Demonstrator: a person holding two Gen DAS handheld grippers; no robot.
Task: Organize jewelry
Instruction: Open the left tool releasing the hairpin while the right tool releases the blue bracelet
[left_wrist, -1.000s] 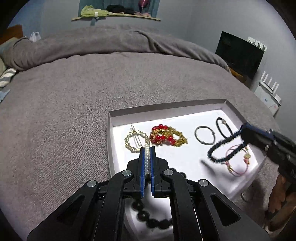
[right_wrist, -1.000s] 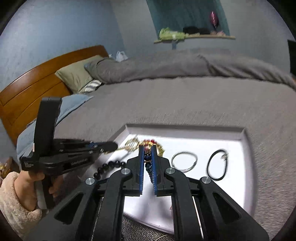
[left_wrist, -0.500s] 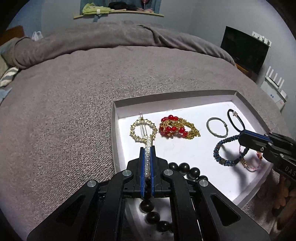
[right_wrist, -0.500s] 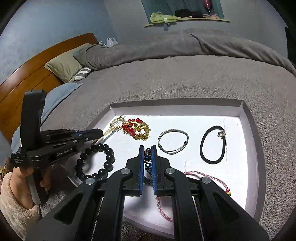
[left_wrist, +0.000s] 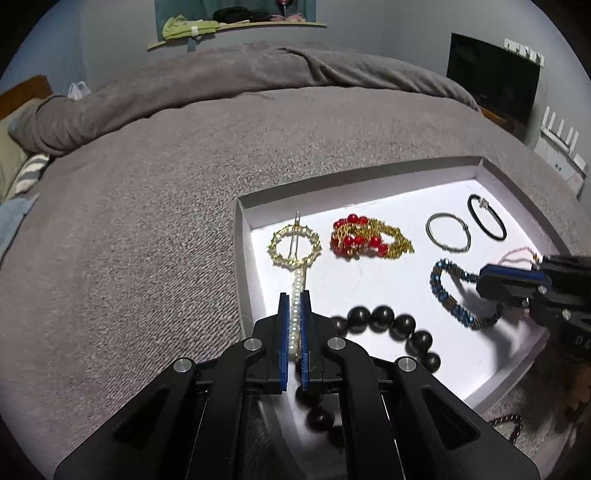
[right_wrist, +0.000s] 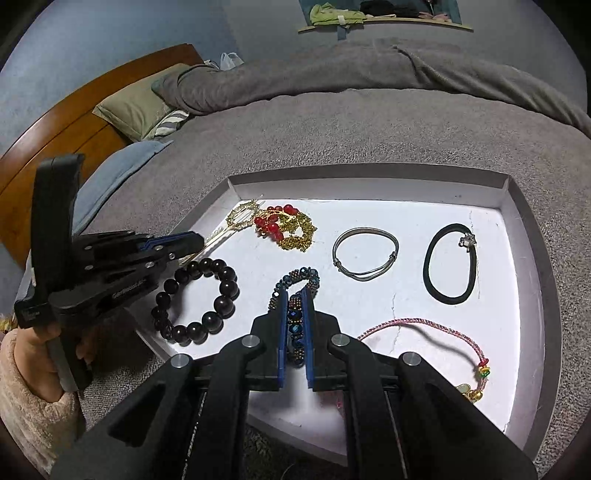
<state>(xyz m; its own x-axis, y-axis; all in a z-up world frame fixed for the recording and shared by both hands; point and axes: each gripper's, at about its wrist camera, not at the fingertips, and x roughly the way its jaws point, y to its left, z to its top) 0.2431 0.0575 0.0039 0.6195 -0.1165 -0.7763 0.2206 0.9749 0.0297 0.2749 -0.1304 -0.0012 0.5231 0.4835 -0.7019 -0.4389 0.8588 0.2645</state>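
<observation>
Beaded blue bracelet (right_wrist: 295, 291), glossy, faceted

tray (right_wrist: 369, 176): white, open, on bed | blue bracelet (right_wrist: 295, 275): mid-tray, near end clamped | pearl hairpin (left_wrist: 295, 245): tray's left corner, stem clamped

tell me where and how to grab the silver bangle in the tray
Take the silver bangle from above, closing a claw across its thin wire on the near, doubled side. It lies flat on the white tray, so only a downward pinch over the wire would likely catch it. There is clear floor around it: the red and gold chain and black hair tie lie apart on either side.
</observation>
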